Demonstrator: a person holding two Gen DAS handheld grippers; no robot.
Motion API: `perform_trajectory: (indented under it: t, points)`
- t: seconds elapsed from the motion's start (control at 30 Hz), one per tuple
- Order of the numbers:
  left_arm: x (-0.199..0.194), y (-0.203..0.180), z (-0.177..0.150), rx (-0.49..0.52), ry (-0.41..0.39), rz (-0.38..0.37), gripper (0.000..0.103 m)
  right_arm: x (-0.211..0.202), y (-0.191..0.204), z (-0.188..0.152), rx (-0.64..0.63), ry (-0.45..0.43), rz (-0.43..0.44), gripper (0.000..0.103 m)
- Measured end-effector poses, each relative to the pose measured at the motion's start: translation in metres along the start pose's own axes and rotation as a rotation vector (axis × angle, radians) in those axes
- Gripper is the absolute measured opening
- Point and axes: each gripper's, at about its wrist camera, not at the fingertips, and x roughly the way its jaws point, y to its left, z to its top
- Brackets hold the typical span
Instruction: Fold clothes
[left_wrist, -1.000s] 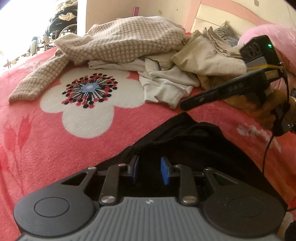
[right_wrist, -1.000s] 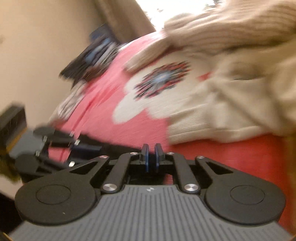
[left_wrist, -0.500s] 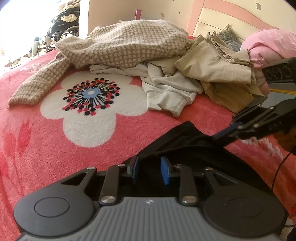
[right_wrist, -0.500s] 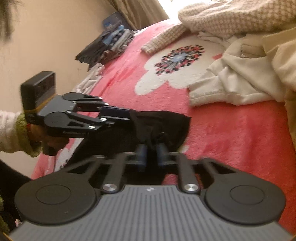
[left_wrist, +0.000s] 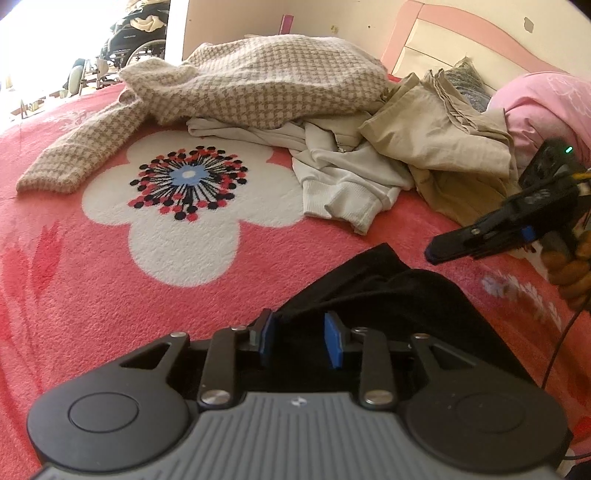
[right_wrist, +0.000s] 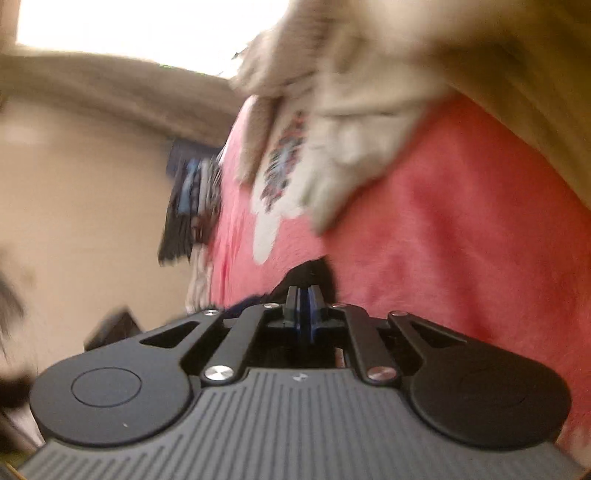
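A black garment (left_wrist: 388, 295) lies bunched on the pink flowered blanket (left_wrist: 110, 295), close in front of me. My left gripper (left_wrist: 300, 332) has a raised fold of it between its blue pads, and the jaws are easing apart. In the left wrist view my right gripper (left_wrist: 430, 254) hovers just past the garment's far right edge, held in a hand. Its fingers are together with nothing in them. The right wrist view is blurred. There the right gripper (right_wrist: 303, 295) shows pads nearly touching, just starting to part, above the black garment (right_wrist: 314, 273).
A houndstooth sweater (left_wrist: 258, 81), a cream sweatshirt (left_wrist: 343, 184) and tan trousers (left_wrist: 436, 140) are heaped at the far side. A pink pillow (left_wrist: 546, 99) lies by the headboard (left_wrist: 461, 33). Dark folded clothes (right_wrist: 192, 199) sit at the bed's edge.
The right gripper dropped from over the pale clothes to the black garment's far edge and rolled over. The left gripper stayed put; its pads stand slightly wider.
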Motion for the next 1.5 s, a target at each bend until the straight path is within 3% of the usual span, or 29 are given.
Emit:
perform_trajectory:
  t: [0.07,0.1,0.17,0.2,0.23,0.3,0.4,0.47,0.53,0.63,0.73,0.83,0.9,0.93,1.0,1.07,1.13,1.27,1.4,1.5]
  points:
    - [0.000,0.001,0.000,0.001,0.002,-0.002,0.032,0.005,0.023,-0.003,-0.126,0.033,-0.033,0.019]
    - [0.000,0.001,0.000,0.002,0.002,-0.002,0.032,0.010,0.031,-0.006,-0.187,0.054,-0.053,0.032]
    - [0.000,0.001,0.000,0.005,0.001,0.000,0.033,0.019,0.047,-0.012,-0.307,0.094,-0.097,0.038]
    - [0.000,0.001,-0.001,0.004,0.001,0.000,0.033,0.026,0.050,-0.016,-0.351,0.109,-0.141,0.036]
    - [-0.001,0.002,-0.001,0.003,0.000,-0.001,0.033,0.032,0.052,-0.019,-0.391,0.122,-0.179,0.021]
    - [-0.001,0.003,-0.001,0.002,-0.001,-0.002,0.034,0.029,0.047,-0.017,-0.323,0.115,-0.088,0.006]
    - [-0.002,0.005,-0.002,-0.004,-0.001,-0.005,0.034,0.017,0.028,-0.009,-0.157,0.073,0.075,0.003]
    - [-0.001,0.005,-0.002,-0.001,0.002,-0.005,0.034,0.015,0.009,-0.006,-0.061,0.044,0.069,0.002]
    - [0.000,0.004,-0.001,0.002,0.004,-0.002,0.034,0.016,-0.012,-0.004,0.008,0.011,-0.019,0.002]
    - [0.001,0.003,-0.001,0.009,0.007,0.001,0.035,0.009,-0.031,-0.004,0.092,-0.029,-0.057,0.000]
    - [0.002,0.004,0.000,0.009,0.009,-0.002,0.035,-0.001,0.000,-0.004,-0.086,-0.054,-0.104,0.003]
    - [0.003,0.004,0.000,0.013,0.012,-0.005,0.035,-0.002,0.037,-0.007,-0.304,0.003,-0.036,0.004]
    - [0.003,0.004,0.001,0.020,0.015,-0.006,0.035,0.012,0.053,-0.012,-0.414,0.091,-0.020,0.004]
    - [0.003,0.004,0.001,0.023,0.018,-0.007,0.035,0.019,0.052,-0.015,-0.426,0.119,-0.039,0.004]
    - [0.003,0.004,0.001,0.033,0.018,-0.004,0.036,0.027,0.035,-0.017,-0.382,0.121,-0.169,0.000]
    - [0.002,0.003,0.001,0.041,0.016,-0.001,0.037,0.013,0.011,-0.014,-0.214,0.043,-0.231,0.000]
    - [0.000,0.004,0.001,0.041,0.012,0.001,0.039,-0.012,0.007,-0.014,-0.154,-0.041,-0.280,0.005]
    - [-0.015,0.006,0.008,0.049,-0.027,0.048,0.040,-0.047,0.039,-0.023,-0.331,-0.076,-0.377,0.005]
    - [-0.047,0.001,0.020,0.095,-0.083,0.115,0.051,-0.040,0.081,-0.047,-0.545,-0.011,-0.334,0.005]
    - [-0.073,-0.012,0.026,0.165,-0.020,0.101,0.051,-0.013,0.098,-0.067,-0.627,0.093,-0.279,0.005]
